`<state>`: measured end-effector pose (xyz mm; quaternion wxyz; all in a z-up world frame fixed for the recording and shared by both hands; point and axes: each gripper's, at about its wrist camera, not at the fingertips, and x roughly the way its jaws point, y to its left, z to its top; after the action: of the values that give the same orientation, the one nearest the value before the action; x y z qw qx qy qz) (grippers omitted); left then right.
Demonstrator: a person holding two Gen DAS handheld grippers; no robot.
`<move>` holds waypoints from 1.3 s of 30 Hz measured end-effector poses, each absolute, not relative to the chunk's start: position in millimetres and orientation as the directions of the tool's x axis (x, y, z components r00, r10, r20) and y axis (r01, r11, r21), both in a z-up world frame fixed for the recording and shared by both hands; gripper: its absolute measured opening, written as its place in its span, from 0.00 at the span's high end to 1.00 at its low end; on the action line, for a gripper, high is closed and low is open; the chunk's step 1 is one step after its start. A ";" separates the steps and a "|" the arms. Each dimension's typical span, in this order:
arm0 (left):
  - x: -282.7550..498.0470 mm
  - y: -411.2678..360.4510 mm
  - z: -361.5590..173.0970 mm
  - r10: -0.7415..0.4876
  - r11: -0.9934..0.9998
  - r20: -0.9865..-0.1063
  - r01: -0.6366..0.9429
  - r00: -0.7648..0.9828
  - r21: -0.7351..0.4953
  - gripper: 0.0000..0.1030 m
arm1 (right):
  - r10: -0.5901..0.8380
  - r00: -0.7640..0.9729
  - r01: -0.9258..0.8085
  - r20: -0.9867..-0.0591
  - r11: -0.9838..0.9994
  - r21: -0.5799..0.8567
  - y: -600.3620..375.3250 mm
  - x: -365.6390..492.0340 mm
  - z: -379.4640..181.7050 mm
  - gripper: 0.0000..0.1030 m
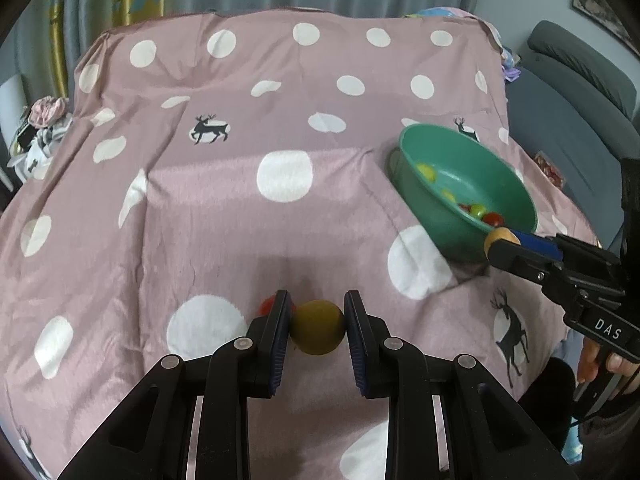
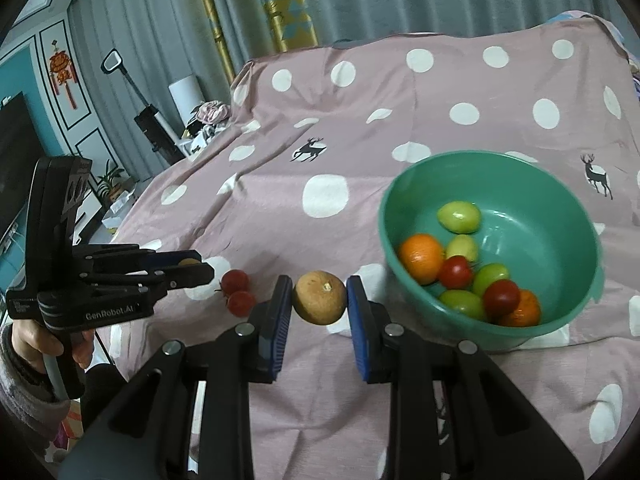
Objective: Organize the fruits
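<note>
The right gripper (image 2: pixel 319 298) pinches a round brown fruit (image 2: pixel 319 297) across its middle, just left of the green bowl (image 2: pixel 568 200). The left gripper (image 1: pixel 317 326) likewise clamps an olive-brown fruit (image 1: pixel 317 327). Both fruits look light, firm and smooth; grip them at the widest point.

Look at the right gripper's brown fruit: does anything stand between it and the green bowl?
Nothing visible does. The right gripper holds the brown fruit above bare cloth; the green bowl sits open to its right.
</note>
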<state>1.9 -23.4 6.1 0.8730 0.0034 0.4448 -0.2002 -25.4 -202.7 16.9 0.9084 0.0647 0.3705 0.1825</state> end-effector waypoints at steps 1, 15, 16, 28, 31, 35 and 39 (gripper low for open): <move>3.5 -24.9 7.9 -0.346 0.920 -0.777 0.354 0.527 -0.169 0.73 | 0.377 0.662 -0.280 -0.648 0.926 0.254 -204.6 -25.4 17.2 0.73; 17.2 -63.4 23.3 -0.369 0.895 -0.765 0.425 0.528 -0.139 0.73 | 0.347 0.699 -0.222 -0.625 0.936 0.271 -234.9 -26.2 21.6 0.73; 18.1 -67.7 25.3 -0.374 0.890 -0.763 0.435 0.528 -0.135 0.73 | 0.345 0.701 -0.219 -0.624 0.937 0.272 -236.9 -26.0 21.7 0.73; 34.0 -121.6 42.1 -0.416 0.838 -0.742 0.538 0.525 -0.089 0.73 | 0.312 0.729 -0.166 -0.609 0.944 0.285 -259.9 -28.1 20.7 0.73; 38.4 -136.7 42.3 -0.433 0.822 -0.743 0.562 0.510 -0.093 0.73 | 0.302 0.736 -0.149 -0.606 0.945 0.291 -266.7 -28.6 19.8 0.73; 44.7 -155.3 41.1 -0.443 0.807 -0.748 0.583 0.494 -0.093 0.73 | 0.292 0.742 -0.127 -0.603 0.945 0.301 -276.7 -27.5 16.6 0.73; 52.5 -171.4 40.1 -0.451 0.795 -0.753 0.600 0.480 -0.094 0.73 | 0.286 0.745 -0.115 -0.602 0.945 0.307 -281.8 -26.8 15.0 0.73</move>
<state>52.5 -171.4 40.1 0.8553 0.0915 0.4073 -0.3070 -26.8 -281.8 15.0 0.9255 0.1261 0.3402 0.1084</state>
